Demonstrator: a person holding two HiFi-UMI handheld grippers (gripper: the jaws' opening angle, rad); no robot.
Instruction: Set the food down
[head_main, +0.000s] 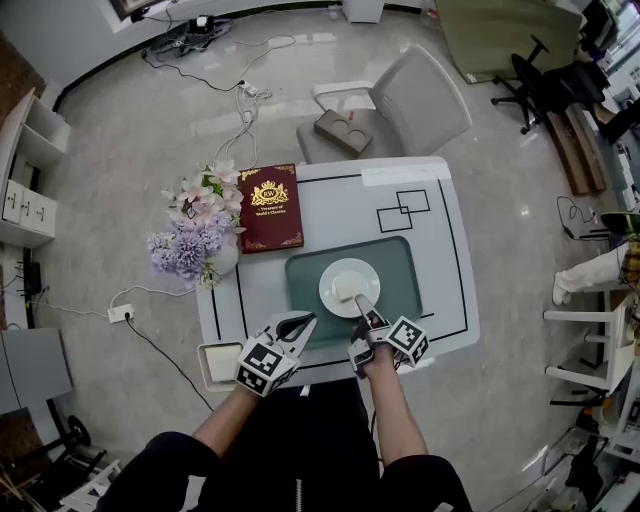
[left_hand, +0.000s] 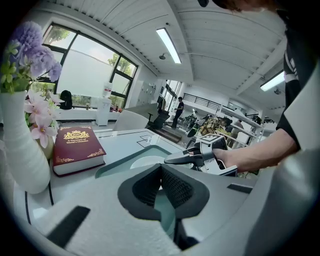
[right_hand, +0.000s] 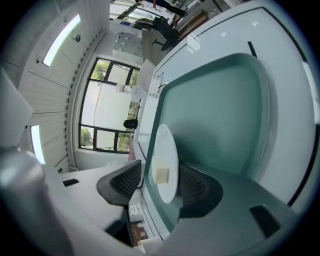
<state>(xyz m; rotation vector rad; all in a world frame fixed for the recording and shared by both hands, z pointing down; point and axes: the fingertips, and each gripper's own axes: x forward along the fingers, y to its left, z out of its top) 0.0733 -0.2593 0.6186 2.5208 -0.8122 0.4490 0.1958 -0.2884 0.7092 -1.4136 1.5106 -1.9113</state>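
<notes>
A pale cube of food (head_main: 347, 288) lies on a white plate (head_main: 366, 274) that sits on the green mat (head_main: 402, 290) of the white table. My right gripper (head_main: 358, 318) reaches over the plate's near edge. In the right gripper view, the food (right_hand: 161, 175) rests on the plate (right_hand: 167, 145) between the open jaws of the right gripper (right_hand: 159, 182), and neither pad touches it. My left gripper (head_main: 297, 327) hovers at the mat's front left edge. In its own view, the left gripper (left_hand: 161, 170) has its tips together with nothing in them.
A dark red book (head_main: 270, 208) and a white vase of pink and purple flowers (head_main: 200, 235) stand at the table's left. A small white box (head_main: 218, 362) sits at the front left corner. A grey chair (head_main: 400, 110) stands beyond the far edge.
</notes>
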